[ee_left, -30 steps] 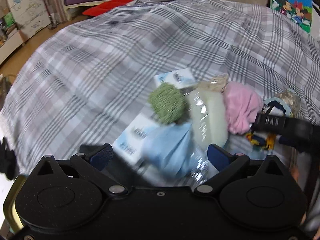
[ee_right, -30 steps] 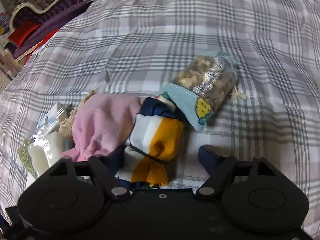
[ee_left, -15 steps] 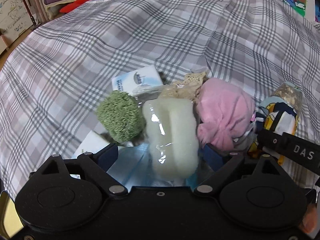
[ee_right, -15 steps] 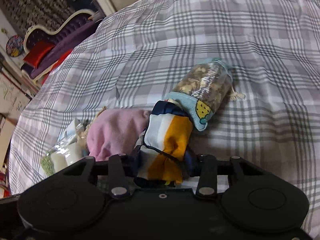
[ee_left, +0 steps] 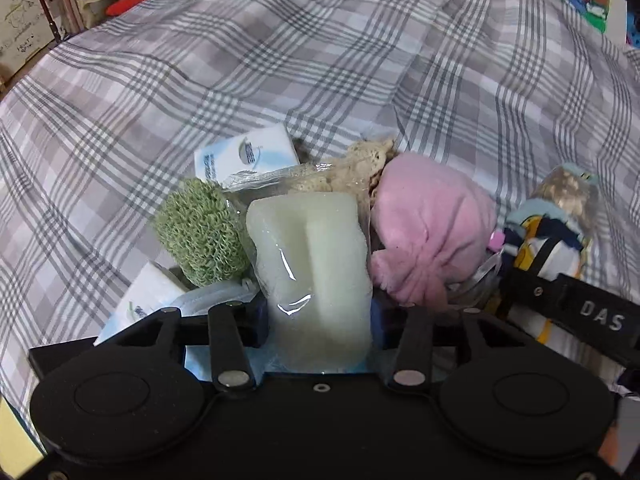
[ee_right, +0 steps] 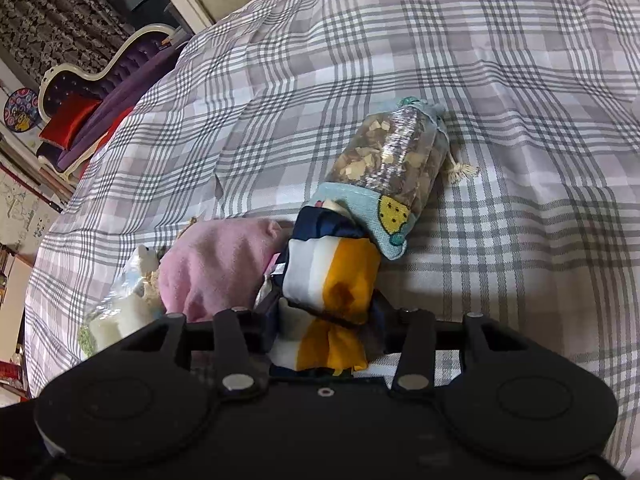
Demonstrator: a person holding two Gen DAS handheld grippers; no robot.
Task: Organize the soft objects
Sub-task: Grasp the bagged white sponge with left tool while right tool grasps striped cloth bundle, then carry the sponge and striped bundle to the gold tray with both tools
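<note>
Two grips just made, left gripper (ee_left: 318, 316) clamping the wrapped sponge (ee_left: 310, 264), right gripper (ee_right: 324, 320) loosening slightly around the striped cloth bundle (ee_right: 332, 276); nearly everything unsorted.

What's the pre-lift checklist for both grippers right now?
1. Left gripper shut on the wrapped white sponge: ok.
2. Right gripper on the striped cloth bundle: not ok, pads touch it but the jaws are opening.
3. Sponge clear of neighbours: not ok, the green scrubber and pink cloth lie against it.
4. Blue item under the left gripper not caught: cannot tell.
5. Bundle clear of the filled pouch: not ok, they touch.
6. Grippers apart from each other: ok, the right one sits off to the side in the left view.
</note>
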